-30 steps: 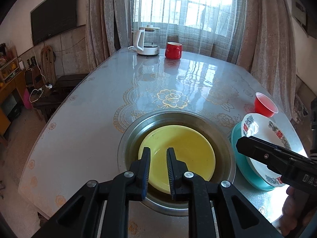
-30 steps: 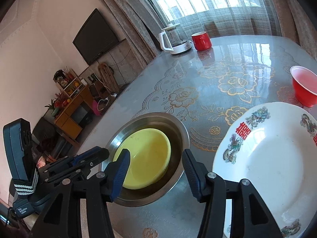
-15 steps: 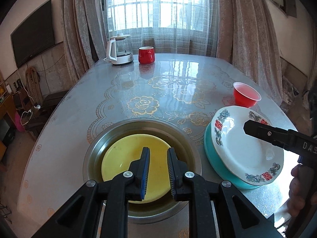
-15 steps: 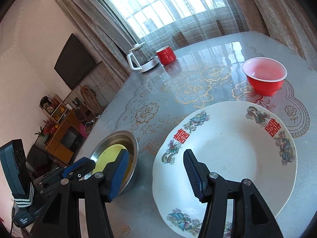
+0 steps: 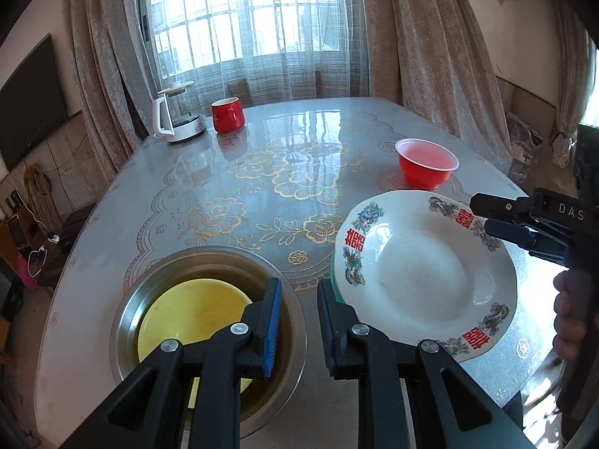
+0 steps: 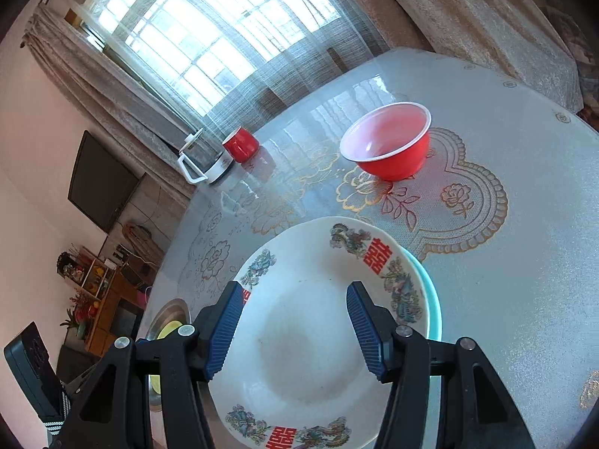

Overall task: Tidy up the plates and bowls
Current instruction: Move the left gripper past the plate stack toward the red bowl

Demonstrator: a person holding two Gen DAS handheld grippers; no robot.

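A white plate with red characters and flower prints lies on a teal plate at the table's near right. To its left, a yellow plate sits inside a steel basin. A red bowl stands behind the white plate. My left gripper hovers between the basin and the white plate. Its jaws are opening, a narrow gap with nothing in it. My right gripper hangs open over the white plate's middle and holds nothing. It also shows at the right edge.
A glass kettle and a red mug stand at the table's far left by the curtained window. The glossy flowered tabletop stretches between them and the dishes. A hand grips the right tool.
Both grippers have swung to the right. The left one went from over the yellow plate to the gap beside the white plate, its jaws slightly wider. The right one now sits over the white plate.
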